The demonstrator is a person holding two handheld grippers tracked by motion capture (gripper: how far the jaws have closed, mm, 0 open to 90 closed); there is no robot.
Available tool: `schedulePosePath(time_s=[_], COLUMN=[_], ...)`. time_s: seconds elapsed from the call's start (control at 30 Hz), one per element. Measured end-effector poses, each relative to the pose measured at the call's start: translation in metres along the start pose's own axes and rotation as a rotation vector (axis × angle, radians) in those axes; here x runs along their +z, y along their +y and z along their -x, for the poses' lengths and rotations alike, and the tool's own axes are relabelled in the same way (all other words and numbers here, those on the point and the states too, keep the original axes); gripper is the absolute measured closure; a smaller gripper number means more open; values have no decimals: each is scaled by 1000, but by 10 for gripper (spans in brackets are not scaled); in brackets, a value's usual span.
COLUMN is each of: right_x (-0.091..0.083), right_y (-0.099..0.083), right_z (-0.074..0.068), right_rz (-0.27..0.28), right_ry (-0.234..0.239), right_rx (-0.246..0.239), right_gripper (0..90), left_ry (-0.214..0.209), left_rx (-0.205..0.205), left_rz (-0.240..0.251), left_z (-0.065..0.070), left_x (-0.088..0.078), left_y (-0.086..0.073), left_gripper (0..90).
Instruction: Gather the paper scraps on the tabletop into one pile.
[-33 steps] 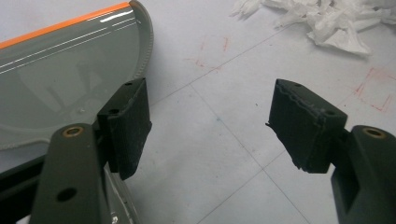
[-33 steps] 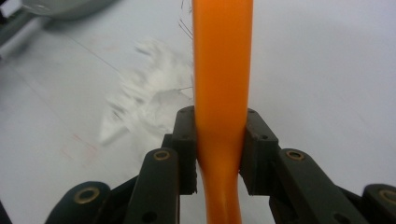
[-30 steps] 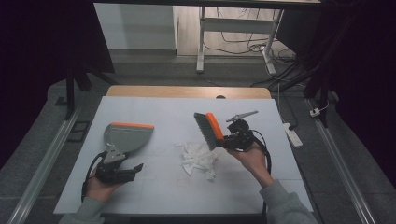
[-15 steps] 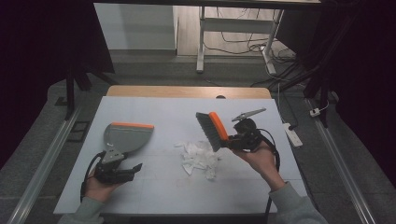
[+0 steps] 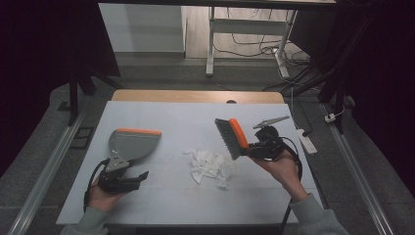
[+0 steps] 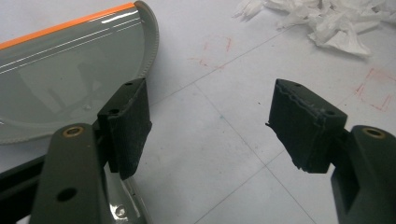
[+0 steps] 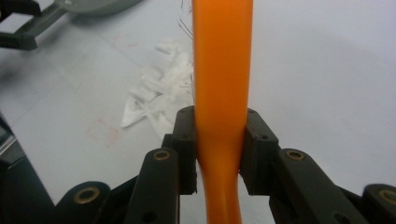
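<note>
My right gripper (image 5: 250, 149) pinches the orange brush (image 5: 232, 139) handle, raised just right of the paper scraps (image 5: 209, 165). My left gripper (image 5: 128, 178) is spread, beside the dustpan (image 5: 133, 143).

No readable text, label, brand name or number appears in any view. The only marks are faint red pen corner marks drawn on the white table (image 6: 219, 154), seen at the upper middle and the right edge of the left gripper view and at the lower left of the right gripper view; they form no letters.
</note>
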State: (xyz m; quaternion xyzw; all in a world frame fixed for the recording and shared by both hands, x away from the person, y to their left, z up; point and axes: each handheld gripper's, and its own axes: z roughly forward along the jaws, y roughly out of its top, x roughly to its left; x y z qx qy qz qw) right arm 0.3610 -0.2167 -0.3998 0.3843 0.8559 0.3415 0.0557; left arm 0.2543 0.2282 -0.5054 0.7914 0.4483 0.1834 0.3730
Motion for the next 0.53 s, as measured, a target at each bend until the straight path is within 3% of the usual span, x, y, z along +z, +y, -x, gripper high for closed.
schedulePosePath(time_s=[0.37,0.53], right_x=[-27,-31], right_y=[-66,-81], right_z=[38,42], right_rz=[115,140], right_ry=[-76,-84], right_rx=[60,56], right_gripper=[704,704], left_ry=[-6,-9], left_rx=[5,13], left_rz=[0,2], left_z=[2,4], left_x=[1,1], left_y=[3,6], left_gripper=[304,303])
